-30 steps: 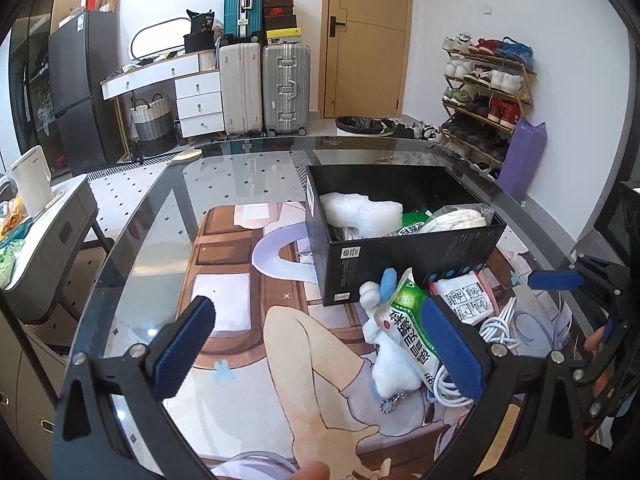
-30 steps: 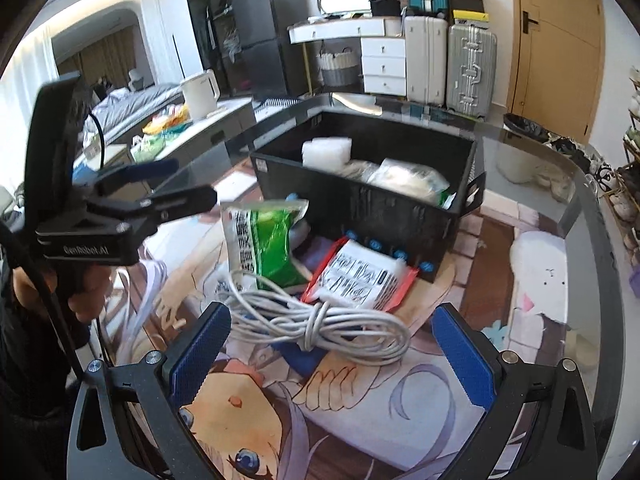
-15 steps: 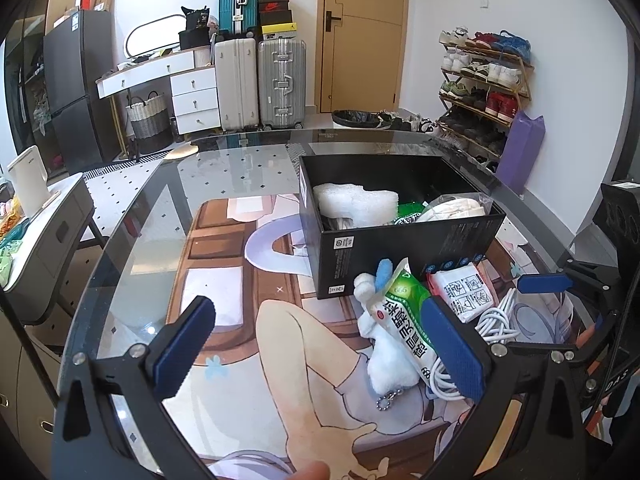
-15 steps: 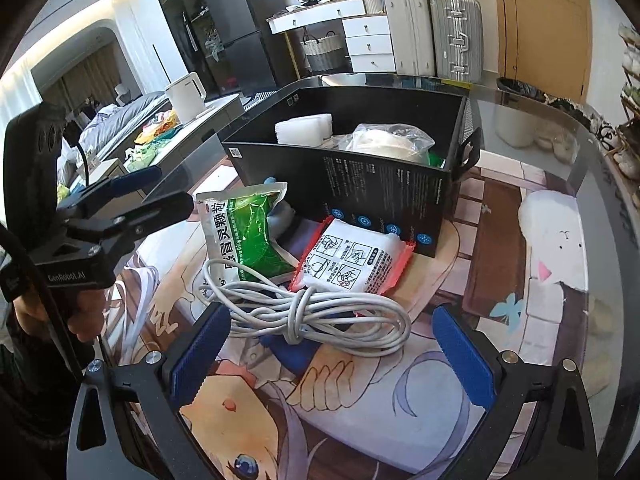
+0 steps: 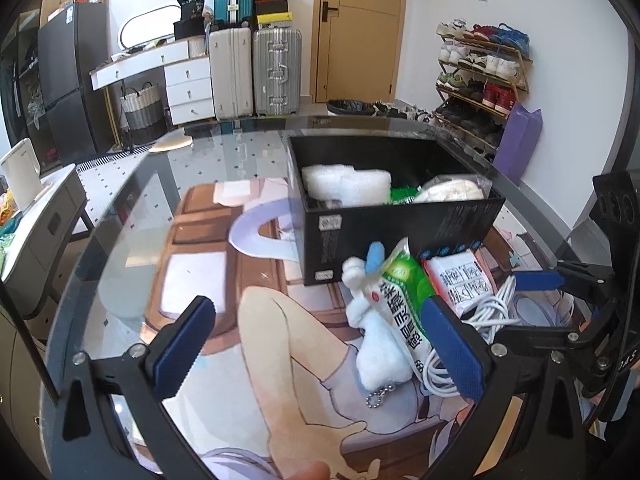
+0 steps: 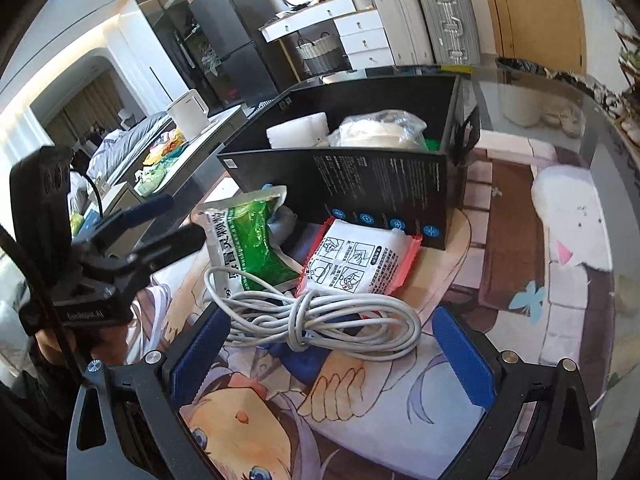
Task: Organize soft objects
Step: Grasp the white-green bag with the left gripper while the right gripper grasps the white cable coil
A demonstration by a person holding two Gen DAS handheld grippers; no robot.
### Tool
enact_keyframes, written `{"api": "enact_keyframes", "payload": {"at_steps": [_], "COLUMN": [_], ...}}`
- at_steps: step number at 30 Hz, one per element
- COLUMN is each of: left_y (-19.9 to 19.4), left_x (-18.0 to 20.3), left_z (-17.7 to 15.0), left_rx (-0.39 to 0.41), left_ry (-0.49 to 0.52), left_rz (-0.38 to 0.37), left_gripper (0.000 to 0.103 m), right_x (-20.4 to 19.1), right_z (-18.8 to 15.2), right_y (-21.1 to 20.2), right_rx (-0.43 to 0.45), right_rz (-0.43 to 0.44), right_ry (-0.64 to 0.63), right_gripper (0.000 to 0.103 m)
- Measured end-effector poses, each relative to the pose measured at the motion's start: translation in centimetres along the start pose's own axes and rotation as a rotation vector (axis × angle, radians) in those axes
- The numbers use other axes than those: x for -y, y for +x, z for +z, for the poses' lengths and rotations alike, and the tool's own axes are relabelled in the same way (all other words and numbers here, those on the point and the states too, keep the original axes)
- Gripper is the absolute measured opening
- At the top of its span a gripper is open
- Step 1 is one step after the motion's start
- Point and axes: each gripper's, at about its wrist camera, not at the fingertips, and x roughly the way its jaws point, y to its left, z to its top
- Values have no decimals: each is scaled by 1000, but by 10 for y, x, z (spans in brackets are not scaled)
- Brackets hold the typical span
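- L gripper (image 5: 320, 344): I see both blue pads spread wide, nothing between them. It hangs over the printed mat (image 5: 208, 280), w/ the item pile at approx. 2 o'clock in its view.
- R gripper (image 6: 328, 354): released, pads wide apart, nothing clamped. The cable (image 6: 316, 316) coil lies just ahead of the pads, between the two fingers' lines, resting on the mat; I can't tell if either pad touches it.
- Box (image 5: 400, 236): black, open top, on the glass table (image 5: 132, 184) at 1 o'clock in L view, 12 o'clock in R view.
- Box contents: white foam block (image 5: 346, 180) at the 9 o'clock side in L view, a bagged white bundle (image 6: 380, 128) beside it, a bit of green visible between them.
- Green pouch (image 6: 256, 236): outside the box, leaning at its near wall, 10 o'clock from the cable in R view. In L view it overlaps the plush.
- White pack (image 6: 360, 260), red-edged w/ printed pictograms: flat on the mat, touching the box's near wall, at 3 o'clock of the green pouch in R view; the cable overlaps its near edge.
- Plush (image 5: 372, 340): white w/ a blue part and a bead chain at its near end, lying on the mat by the box corner, partly under the green pouch.
- L gripper as seen in R view sits at 9 o'clock, near the green pouch, not touching it.
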Motion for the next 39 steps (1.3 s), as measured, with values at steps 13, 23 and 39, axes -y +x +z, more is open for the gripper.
{"api": "enact_keyframes", "payload": {"at_steps": [13,23,39], "left_y": [3,4,4], "left_x": [6,8,12], "left_z": [-5,-8,-8], "left_rx": [-18,-34,-38], "left_ry": [6,2,18], "left_rz": [-19,-38,-73], "left_gripper": [103,103,102], "right_x": [-6,-14,-14], "right_z": [-7,-11,-18], "right_y": [4,10,6], "right_rx": [-48,-63,-39], "right_rz": [-113,-140,-110], "right_ry": [-76,-133,-160], "right_gripper": [102,102,88]}}
